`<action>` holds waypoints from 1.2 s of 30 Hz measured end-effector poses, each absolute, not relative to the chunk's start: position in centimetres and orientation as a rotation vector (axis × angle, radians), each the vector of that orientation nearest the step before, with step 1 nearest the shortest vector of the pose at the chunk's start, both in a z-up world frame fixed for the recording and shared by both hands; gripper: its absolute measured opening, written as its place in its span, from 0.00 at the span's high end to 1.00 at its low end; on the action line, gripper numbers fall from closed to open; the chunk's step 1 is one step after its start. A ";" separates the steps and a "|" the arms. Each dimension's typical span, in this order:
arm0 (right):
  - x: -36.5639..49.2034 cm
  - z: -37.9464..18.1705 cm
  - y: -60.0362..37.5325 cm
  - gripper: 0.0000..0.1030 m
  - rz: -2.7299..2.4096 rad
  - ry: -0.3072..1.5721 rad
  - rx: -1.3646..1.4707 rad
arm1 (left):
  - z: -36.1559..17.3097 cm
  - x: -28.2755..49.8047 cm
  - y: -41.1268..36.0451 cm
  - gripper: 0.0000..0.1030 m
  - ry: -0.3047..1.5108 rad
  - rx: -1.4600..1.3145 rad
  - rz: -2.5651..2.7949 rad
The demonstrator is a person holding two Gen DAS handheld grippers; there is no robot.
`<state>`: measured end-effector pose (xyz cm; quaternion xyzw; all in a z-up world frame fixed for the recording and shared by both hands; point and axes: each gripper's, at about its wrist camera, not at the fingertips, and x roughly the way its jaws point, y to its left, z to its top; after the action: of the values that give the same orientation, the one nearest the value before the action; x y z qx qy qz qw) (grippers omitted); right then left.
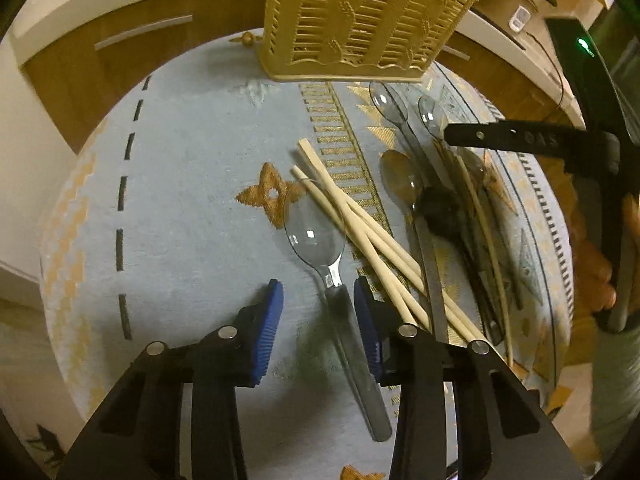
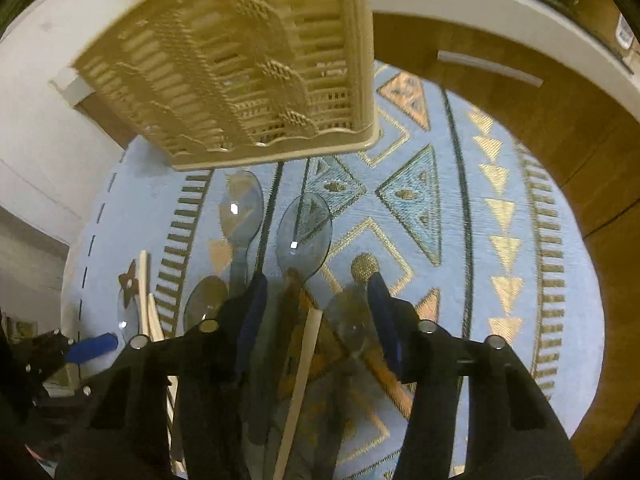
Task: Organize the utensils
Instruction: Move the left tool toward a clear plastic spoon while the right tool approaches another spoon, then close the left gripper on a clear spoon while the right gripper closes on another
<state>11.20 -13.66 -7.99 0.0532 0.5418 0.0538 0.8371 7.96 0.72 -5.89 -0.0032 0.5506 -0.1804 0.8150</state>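
Blue patterned cloth (image 1: 180,184) underneath, and the slatted caddy (image 1: 360,20) stands at its far edge with nothing visibly inside. Chopsticks (image 1: 372,240) and clear spoons all lie loose on the cloth, so sorting looks barely begun. Left gripper (image 1: 318,322) is spread, straddling one spoon (image 1: 316,228) by its handle. Right gripper (image 2: 316,320) hangs spread too, over a lone chopstick (image 2: 304,372).

A round desk (image 1: 192,184) under pale-blue patterned cloth carries a beige slotted plastic basket (image 1: 360,20), clear plastic spoons (image 1: 316,232) and wooden chopsticks (image 1: 372,232).
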 end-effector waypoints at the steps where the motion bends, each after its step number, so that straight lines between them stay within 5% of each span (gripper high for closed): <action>1: 11.7 -8.1 -13.7 0.56 0.111 1.164 0.115 | -5.9 8.1 0.6 0.67 1.175 0.002 -0.381; 7: 12.9 -8.2 -11.9 0.66 0.097 1.188 0.035 | -5.7 8.3 0.1 0.74 1.156 0.053 -0.354; 11: 12.8 -8.2 -10.1 0.74 0.057 1.181 -0.079 | -5.6 8.4 0.9 0.89 1.155 0.017 -0.360; 22: 12.6 -8.3 -11.7 0.74 0.057 1.179 -0.060 | -5.4 9.1 4.6 0.92 1.151 -0.036 -0.290; 25: 12.6 -8.1 -12.6 0.74 0.067 1.185 -0.055 | -5.4 9.7 5.1 0.75 1.158 -0.038 -0.279; 27: 12.9 -7.9 -13.0 0.74 0.076 1.191 -0.055 | -5.2 10.1 5.1 0.48 1.146 -0.033 -0.260; 30: 13.6 -7.8 -13.6 0.68 0.099 1.204 -0.035 | -5.1 11.4 4.7 0.47 1.148 -0.006 -0.235; 33: 15.0 -7.5 -14.6 0.39 0.119 1.217 0.015 | -5.4 12.6 4.1 0.47 1.166 0.034 -0.218; 36: 16.0 -7.1 -14.9 0.40 0.108 1.212 0.001 | -5.5 13.5 3.2 0.49 1.173 0.083 -0.209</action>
<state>16.00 -14.88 -7.13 0.0003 0.5695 0.0505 0.8205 13.52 3.25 -5.47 0.0392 0.5522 -0.0985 0.8270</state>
